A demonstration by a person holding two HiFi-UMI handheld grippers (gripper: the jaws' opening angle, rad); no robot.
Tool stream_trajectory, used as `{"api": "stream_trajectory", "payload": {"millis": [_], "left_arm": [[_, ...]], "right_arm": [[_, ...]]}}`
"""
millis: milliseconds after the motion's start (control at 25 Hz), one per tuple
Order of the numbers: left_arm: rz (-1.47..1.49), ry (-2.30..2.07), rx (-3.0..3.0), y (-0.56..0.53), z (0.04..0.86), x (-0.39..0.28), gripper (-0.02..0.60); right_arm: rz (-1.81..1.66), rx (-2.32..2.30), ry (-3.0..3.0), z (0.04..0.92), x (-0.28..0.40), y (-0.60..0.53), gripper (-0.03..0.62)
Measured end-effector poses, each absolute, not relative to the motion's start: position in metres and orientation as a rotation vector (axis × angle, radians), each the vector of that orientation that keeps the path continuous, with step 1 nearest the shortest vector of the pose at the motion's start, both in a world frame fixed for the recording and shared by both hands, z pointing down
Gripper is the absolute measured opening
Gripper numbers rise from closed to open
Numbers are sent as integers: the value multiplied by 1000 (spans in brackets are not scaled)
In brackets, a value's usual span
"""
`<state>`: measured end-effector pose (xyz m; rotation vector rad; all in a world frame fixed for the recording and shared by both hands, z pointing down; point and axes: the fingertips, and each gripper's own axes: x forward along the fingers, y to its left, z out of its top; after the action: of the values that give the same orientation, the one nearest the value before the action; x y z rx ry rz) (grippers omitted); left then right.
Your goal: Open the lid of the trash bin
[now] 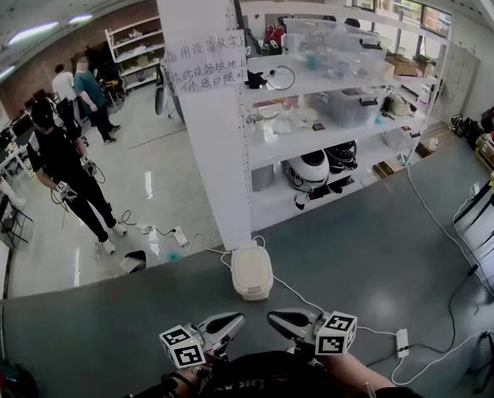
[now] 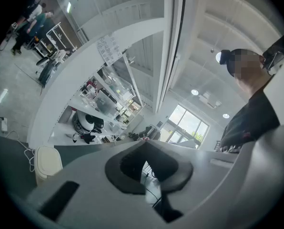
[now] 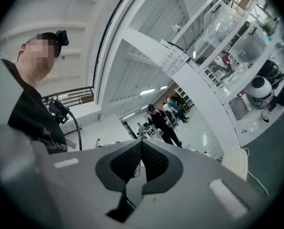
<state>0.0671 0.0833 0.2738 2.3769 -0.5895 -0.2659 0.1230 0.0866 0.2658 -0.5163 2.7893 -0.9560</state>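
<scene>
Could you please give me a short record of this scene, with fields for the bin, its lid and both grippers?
bin: white trash bin, standing on the grey floor
lid: down, not yet opened
left gripper: jaws together, empty, short of the bin
right gripper: jaws together, empty, short of the bin
contact: neither gripper touches the bin

Lab: white shelving rack, clear equipment bins.

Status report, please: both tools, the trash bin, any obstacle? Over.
Left tool and right tool shut, empty, short of the bin. Small white plastic trash bin: lid down. Thin white cable beside it, not in the way.
</scene>
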Motion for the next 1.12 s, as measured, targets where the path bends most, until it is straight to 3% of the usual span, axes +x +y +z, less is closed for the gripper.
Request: {"api": "stream_trajectory", "payload": {"millis": [1120], "left_arm": [[-185,-654,2471,127,271,60,-2]], "right_arm": [[-848,-537,2781,247,132,123,2]]}}
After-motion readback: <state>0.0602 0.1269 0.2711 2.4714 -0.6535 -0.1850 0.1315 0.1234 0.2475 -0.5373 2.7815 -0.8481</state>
